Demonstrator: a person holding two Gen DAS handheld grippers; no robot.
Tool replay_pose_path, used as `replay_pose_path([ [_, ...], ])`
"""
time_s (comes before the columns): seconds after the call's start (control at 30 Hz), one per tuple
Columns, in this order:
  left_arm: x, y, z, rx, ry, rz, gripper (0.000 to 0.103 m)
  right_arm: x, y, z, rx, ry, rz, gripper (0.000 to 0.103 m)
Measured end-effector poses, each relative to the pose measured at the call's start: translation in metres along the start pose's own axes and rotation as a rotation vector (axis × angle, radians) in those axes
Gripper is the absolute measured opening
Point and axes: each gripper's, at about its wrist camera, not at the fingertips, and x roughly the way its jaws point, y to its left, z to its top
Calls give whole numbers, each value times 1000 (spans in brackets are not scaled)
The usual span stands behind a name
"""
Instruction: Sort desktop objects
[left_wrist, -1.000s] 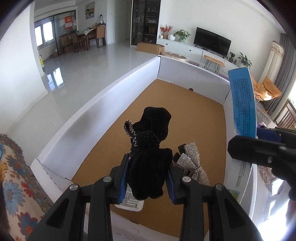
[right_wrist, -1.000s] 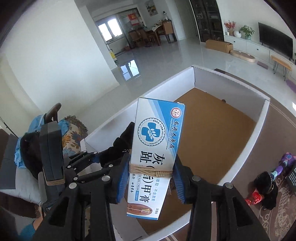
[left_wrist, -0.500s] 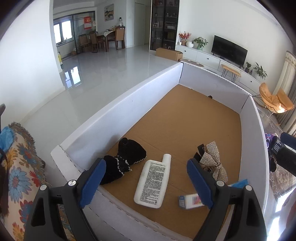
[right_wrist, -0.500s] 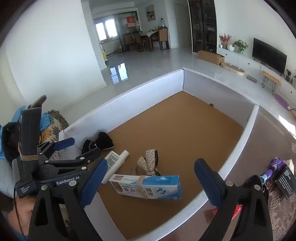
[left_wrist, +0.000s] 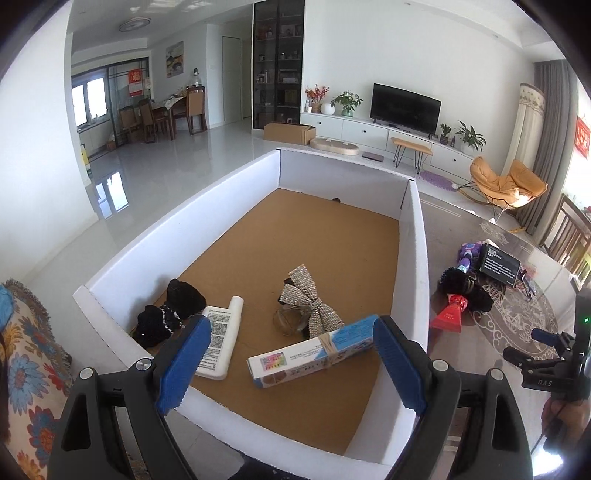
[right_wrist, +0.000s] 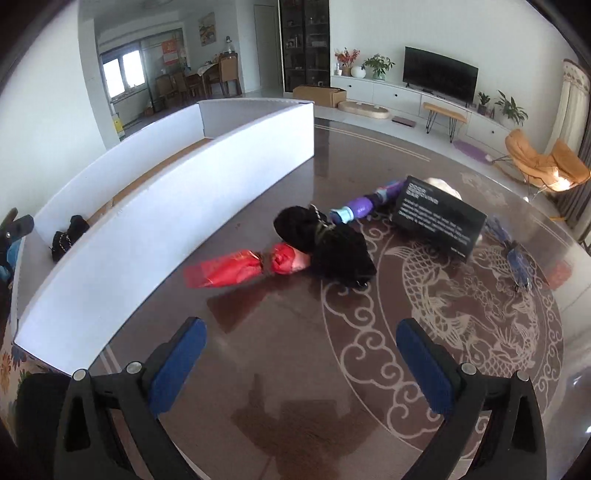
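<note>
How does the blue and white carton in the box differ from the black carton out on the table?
The blue and white carton is long and slim; the black carton is broader and squatter. The blue and white carton lies inside the white-walled box, one end propped on the sparkly bow; the black carton is still outside on the dark table, tilted against other items. A band wraps the blue and white carton; none shows on the black one. Both carry printed text.

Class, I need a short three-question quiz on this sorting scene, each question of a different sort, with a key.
1. True or false: the blue and white carton lies inside the white box.
2. Which lies outside the box? A) glitter bow B) red wrapped packet C) white tube
3. Fill in: the right hand-held gripper holds ____.

Key: 1 true; 2 B; 3 nothing.
</note>
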Motion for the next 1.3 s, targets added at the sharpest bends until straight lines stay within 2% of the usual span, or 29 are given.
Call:
replay_pose_path([
  [0.13,-17,-36,2,43,-23,-78,90,11,-54,-39,84,58,-93,103],
  [0.23,-27,-65,4,77,-39,-145,90,13,-81,-58,126,81,-141,103],
  [0.4,-30,-116,-4,146,-20,-236,92,12,-96,-67,148,63,-151,103],
  [0.5,-18,-142,-14,173,10,-251,92,13,-94,-67,148,45,-156,103],
  [0.6,3,-161,-27,160,60,-269,92,14,-95,-68,149,45,-158,103],
  [0.83,54,-191,-58,148,169,-240,92,14,-95,-67,149,45,-158,103],
  [1.03,69,-197,-73,173,175,-193,92,14,-95,-67,149,45,-158,103],
  [1.3,75,-180,-74,98,176,-190,92,13,-95,-67,150,45,-158,103],
])
